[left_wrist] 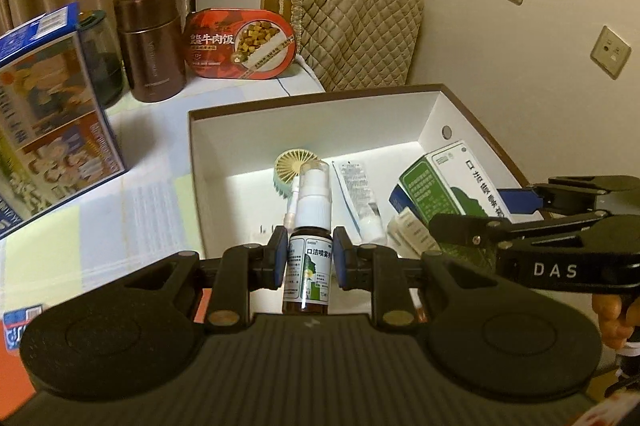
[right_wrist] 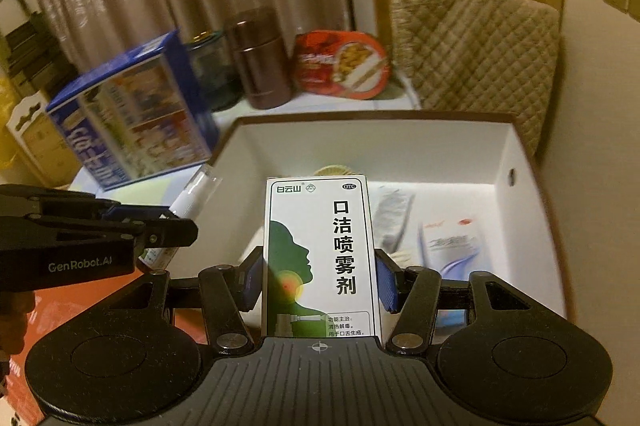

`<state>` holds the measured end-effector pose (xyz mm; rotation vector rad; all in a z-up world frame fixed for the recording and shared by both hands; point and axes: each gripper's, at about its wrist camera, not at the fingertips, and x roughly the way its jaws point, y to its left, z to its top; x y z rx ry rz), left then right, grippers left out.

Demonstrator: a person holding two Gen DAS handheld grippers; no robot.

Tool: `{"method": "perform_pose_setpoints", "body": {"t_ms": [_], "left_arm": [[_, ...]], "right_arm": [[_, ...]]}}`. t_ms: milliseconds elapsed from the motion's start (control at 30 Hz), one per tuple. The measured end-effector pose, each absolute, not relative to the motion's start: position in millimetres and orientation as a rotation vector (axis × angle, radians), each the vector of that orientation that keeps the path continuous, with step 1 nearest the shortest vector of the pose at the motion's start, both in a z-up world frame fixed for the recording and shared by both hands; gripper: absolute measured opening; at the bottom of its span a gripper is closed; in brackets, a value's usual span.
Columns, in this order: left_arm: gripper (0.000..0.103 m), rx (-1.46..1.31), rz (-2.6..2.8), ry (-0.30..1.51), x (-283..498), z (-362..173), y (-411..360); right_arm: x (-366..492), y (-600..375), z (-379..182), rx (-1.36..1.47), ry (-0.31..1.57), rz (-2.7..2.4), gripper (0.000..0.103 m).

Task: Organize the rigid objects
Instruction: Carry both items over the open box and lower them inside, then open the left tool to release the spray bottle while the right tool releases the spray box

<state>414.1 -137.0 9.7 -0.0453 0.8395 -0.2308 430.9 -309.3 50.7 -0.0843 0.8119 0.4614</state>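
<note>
Holding a small brown spray bottle (left_wrist: 307, 266) by its middle, the left gripper (left_wrist: 307, 258) hung over the white box (left_wrist: 434, 114). It looked light, hard and slippery. The right gripper (right_wrist: 319, 278) pinched a light medicine carton (right_wrist: 320, 254) that could crush.

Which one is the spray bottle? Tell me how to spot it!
Find the big white open box. In front of it, the left gripper pinches the spray bottle: brown glass, white nozzle, clear cap. Unlike the green-and-white carton, it is round.
</note>
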Motion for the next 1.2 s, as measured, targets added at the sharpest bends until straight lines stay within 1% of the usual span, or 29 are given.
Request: {"method": "perform_pose_setpoints", "body": {"t_ms": [267,667,933,1200], "left_arm": [[0.020,-0.027,-0.180,0.891,459,-10,-151],[0.020,-0.008,-0.114,0.965,517,-44,-146],[0.020,-0.007,-0.098,0.999,540,-58,-142],[0.020,-0.007,-0.093,1.023,554,-69,-140]], "right_arm": [[481,-320,41,-0.090,0.831,0.429,0.052],[548,-311,10,-0.107,0.898,0.411,0.052],[575,-302,-10,-0.112,0.936,0.393,0.052],[593,-302,-14,-0.105,0.939,0.385,0.052]]}}
